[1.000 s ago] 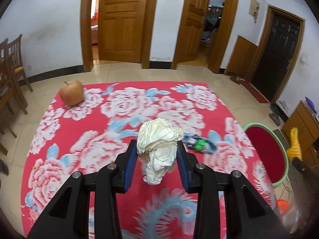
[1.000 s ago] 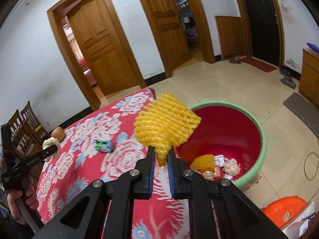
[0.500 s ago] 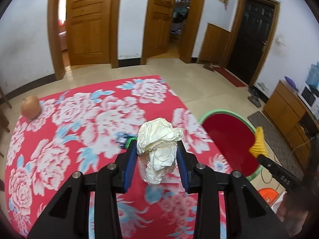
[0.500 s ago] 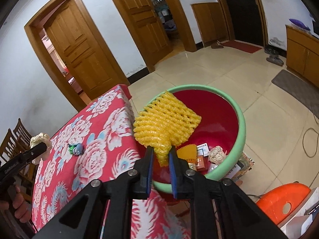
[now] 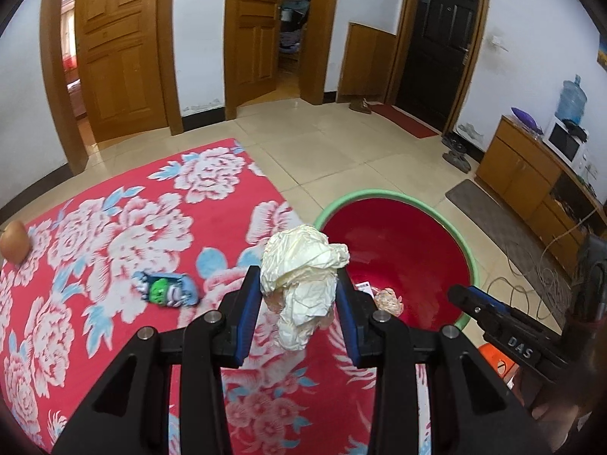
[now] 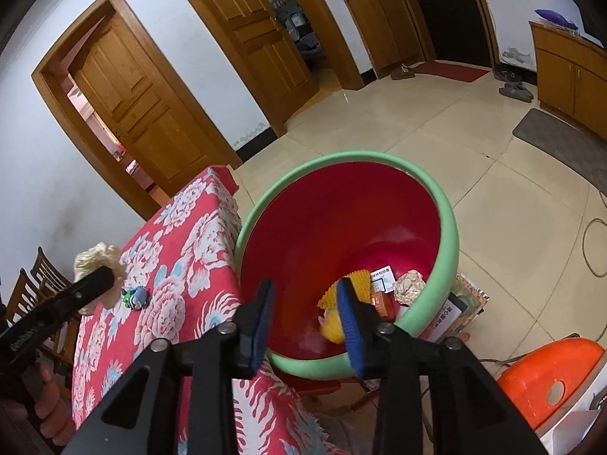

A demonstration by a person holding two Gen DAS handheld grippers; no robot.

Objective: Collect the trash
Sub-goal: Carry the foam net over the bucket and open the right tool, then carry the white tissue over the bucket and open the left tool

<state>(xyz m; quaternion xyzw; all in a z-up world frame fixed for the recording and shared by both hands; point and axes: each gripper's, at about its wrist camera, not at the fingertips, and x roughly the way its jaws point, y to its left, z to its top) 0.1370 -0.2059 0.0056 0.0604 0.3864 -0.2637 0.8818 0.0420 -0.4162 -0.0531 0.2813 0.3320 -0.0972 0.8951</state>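
Two grippers work by a table under a red flowered cloth (image 5: pixel 114 235); the left gripper (image 5: pixel 299 299) clamps a crumpled ball of pale paper (image 5: pixel 301 280) between its blue pads, above the cloth's edge and beside the green-rimmed red bin (image 5: pixel 398 235). The right gripper (image 6: pixel 305 318) hangs over the bin (image 6: pixel 449 227), its jaws opening with nothing between them; a yellow foam net (image 6: pixel 332 328) lies inside the bin below, among other scraps; a small blue-and-green wrapper (image 5: pixel 167 290) rests on the cloth.

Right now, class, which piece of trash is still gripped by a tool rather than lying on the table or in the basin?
The crumpled cream paper ball, clamped in the left tool.
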